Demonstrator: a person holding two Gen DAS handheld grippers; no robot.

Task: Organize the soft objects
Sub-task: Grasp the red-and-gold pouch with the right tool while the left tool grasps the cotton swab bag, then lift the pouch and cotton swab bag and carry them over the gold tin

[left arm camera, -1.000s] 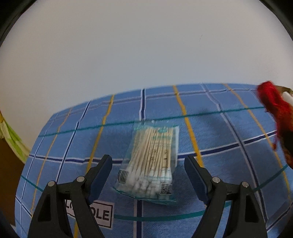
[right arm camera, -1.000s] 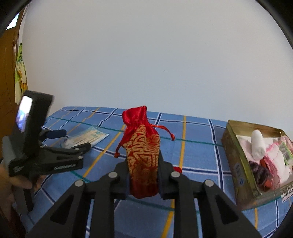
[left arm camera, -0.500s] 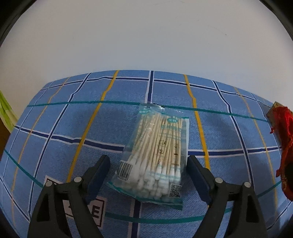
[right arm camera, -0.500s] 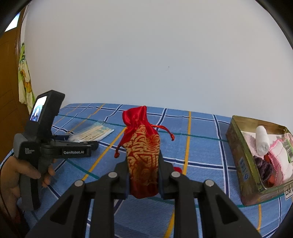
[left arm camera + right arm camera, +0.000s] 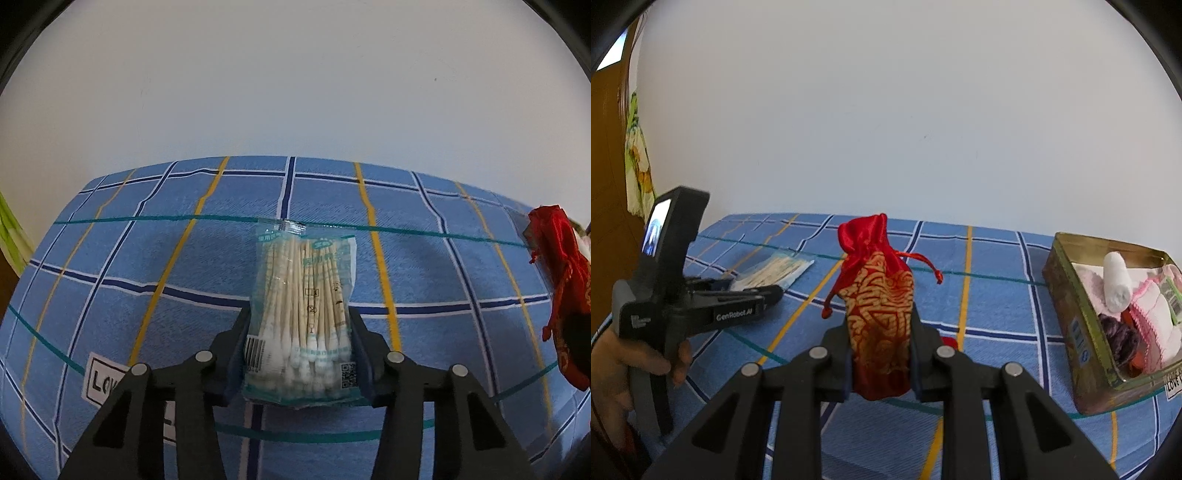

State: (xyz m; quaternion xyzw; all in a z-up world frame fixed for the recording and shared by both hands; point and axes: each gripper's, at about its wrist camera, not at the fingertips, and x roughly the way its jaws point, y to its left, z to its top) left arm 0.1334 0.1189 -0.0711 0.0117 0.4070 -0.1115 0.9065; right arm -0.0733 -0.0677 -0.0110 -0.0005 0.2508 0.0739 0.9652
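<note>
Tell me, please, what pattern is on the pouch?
The pouch is red satin with gold swirls, clearest in the right wrist view.

"genrobot.ai" is printed on the left tongs [image 5: 746, 295].

Lay bare across the far half of the blue checked cloth-covered desk [image 5: 424, 206] up to the white wall [image 5: 295, 92]. Stood open on the stretch between the red-and-gold satin drawstring pouch [image 5: 877, 314] and the open gold metal tin [image 5: 1071, 332]. Blocked the right side with that tin's raised walls, packed with a white rolled bandage [image 5: 1115, 280] and pink cloths. Narrowed the left side with the black left gripper [image 5: 768, 282] over the clear packet of cotton swabs [image 5: 306, 325].
</note>
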